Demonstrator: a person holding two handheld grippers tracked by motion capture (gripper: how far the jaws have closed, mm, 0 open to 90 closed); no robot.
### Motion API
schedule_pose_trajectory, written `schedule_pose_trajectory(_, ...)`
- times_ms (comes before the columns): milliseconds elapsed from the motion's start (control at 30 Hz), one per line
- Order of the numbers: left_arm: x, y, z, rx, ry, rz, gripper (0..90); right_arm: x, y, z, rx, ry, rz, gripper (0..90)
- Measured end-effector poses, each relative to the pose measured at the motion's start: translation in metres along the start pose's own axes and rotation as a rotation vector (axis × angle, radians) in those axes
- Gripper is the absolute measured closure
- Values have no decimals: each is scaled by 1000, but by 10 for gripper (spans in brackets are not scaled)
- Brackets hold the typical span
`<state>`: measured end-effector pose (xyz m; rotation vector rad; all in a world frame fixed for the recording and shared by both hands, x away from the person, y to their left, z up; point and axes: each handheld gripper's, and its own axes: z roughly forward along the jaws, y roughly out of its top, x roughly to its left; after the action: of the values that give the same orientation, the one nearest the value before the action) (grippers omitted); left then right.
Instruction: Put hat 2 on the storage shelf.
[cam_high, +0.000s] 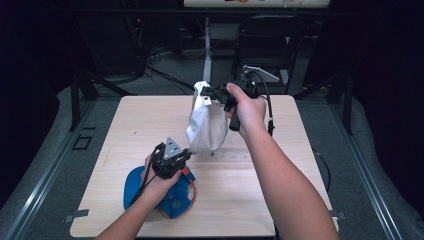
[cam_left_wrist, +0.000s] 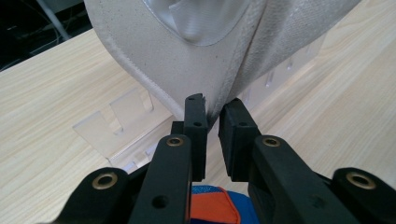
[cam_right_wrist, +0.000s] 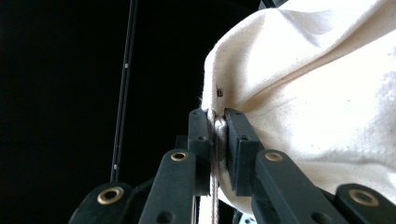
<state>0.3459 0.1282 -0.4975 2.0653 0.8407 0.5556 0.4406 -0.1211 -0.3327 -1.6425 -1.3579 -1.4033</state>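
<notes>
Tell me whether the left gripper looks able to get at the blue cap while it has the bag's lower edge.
Probably not yet: the left gripper is closed on the white bag, which the right gripper holds up. The blue cap lies right under the left hand, unobstructed, once it lets go.

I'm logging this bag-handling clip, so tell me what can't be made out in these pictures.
- What the white bag holds: cloth hides it in the high view.
- Blue and orange cap: partly covered by the left hand in the high view, cut off by the bottom edge in the left gripper view.
- Right gripper view: surroundings are black beyond the right gripper, clamped on the bag's top.
</notes>
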Motion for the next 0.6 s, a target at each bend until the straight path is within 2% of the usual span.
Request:
schedule_pose_trajectory(133, 8, -2, -1, -8, -31, -26, 818, -2, 2, -2, -8, -8, 2, 821)
schedule_pose_trajectory(233, 10, -3, -2, 0, -38, -28, 819, -4, 3, -1, -13, -7, 5, 821)
schedule_pose_trajectory(467, 16, -13, -6, -8, -33, -62, 836, -8, 2, 6, 8, -16, 12, 820)
schedule_pose_trajectory(600, 15, -18, -8, -16, -16, -81, 840, -10, 0, 12, 21, -17, 10, 820)
